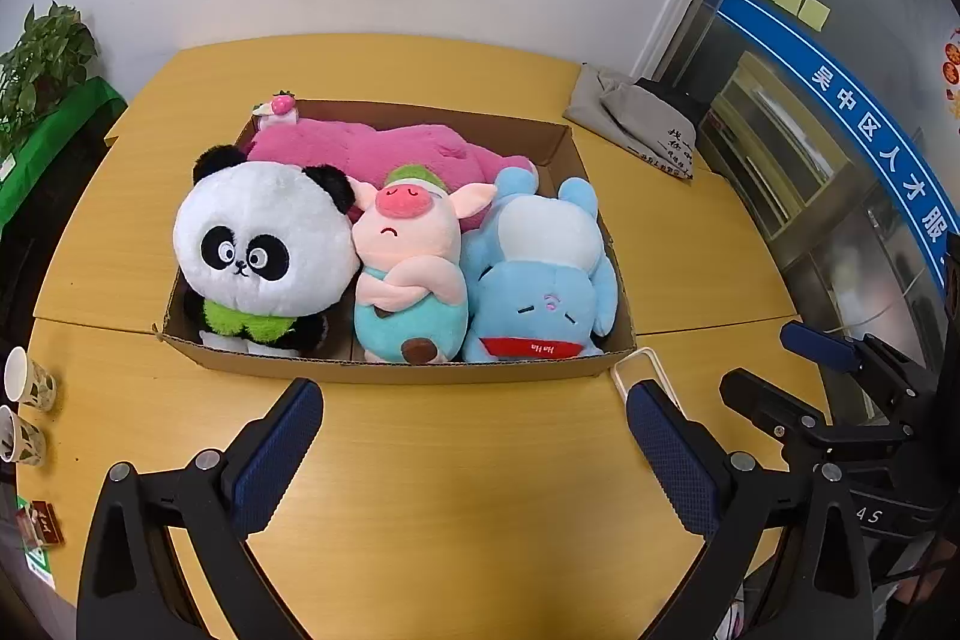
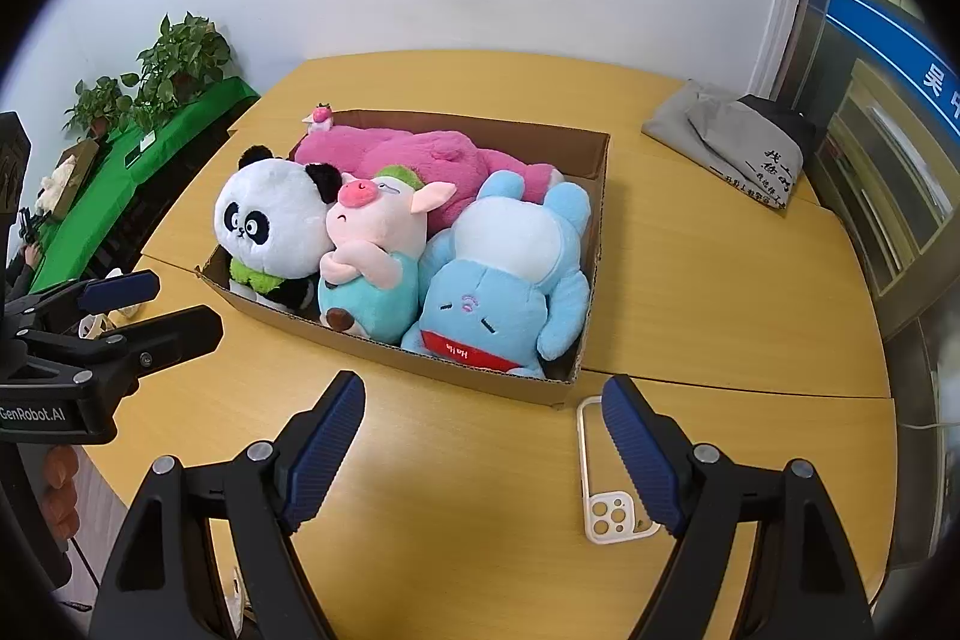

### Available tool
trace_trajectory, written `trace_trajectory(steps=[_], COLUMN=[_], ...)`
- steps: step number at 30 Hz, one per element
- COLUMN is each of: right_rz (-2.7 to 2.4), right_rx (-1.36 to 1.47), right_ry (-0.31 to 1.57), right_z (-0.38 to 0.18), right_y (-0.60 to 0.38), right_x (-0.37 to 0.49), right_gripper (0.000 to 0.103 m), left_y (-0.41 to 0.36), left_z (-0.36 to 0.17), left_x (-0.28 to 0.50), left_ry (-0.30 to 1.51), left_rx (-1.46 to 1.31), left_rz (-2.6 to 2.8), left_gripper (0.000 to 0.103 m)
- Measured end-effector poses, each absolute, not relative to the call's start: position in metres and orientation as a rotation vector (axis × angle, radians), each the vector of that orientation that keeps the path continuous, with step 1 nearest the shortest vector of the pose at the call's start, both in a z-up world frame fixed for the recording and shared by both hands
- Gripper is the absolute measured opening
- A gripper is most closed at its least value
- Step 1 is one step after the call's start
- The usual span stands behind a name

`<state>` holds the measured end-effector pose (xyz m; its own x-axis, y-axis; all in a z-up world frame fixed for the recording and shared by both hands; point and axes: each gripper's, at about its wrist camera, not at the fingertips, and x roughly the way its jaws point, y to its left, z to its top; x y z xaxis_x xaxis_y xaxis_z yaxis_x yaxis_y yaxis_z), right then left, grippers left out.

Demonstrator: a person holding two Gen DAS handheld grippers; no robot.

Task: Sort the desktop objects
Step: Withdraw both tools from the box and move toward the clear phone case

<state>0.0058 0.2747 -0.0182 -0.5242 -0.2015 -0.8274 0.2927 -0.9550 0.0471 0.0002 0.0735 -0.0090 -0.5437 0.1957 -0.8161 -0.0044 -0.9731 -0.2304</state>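
A shallow cardboard box (image 1: 384,370) (image 2: 480,379) on the wooden table holds a panda plush (image 1: 264,244) (image 2: 270,220), a pink pig plush (image 1: 408,274) (image 2: 372,250), a blue plush (image 1: 540,274) (image 2: 504,280) and a large pink plush (image 1: 372,145) (image 2: 414,148) behind them. My left gripper (image 1: 474,400) is open and empty, hovering in front of the box. My right gripper (image 2: 483,400) is open and empty, also in front of the box; it shows at the right of the left wrist view (image 1: 774,370). A white phone case (image 2: 606,514) (image 1: 642,364) lies by the box's right corner, under my right finger.
A folded grey cloth bag (image 1: 648,118) (image 2: 738,142) lies at the table's far right. Two paper cups (image 1: 27,400) and small packets (image 1: 39,526) sit at the left edge. Potted plants (image 2: 168,64) stand on a green-covered bench at left. A glass door is at right.
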Motion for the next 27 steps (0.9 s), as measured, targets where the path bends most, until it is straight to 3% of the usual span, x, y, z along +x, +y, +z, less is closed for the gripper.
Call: trace_trajectory(steps=[20, 27], right_rz=[-2.561, -2.639], right_rx=[1.372, 1.613], right_ry=[-0.020, -0.064], right_z=[-0.040, -0.107], right_y=[0.324, 0.403], right_x=[0.015, 0.017], right_gripper=[0.081, 0.081], left_y=[0.116, 0.153], left_z=[-0.045, -0.087], left_x=[-0.023, -0.041], left_ry=[-0.257, -0.216], left_rx=[-1.503, -1.550], left_rz=[2.462, 2.320], left_gripper=[0.103, 0.103])
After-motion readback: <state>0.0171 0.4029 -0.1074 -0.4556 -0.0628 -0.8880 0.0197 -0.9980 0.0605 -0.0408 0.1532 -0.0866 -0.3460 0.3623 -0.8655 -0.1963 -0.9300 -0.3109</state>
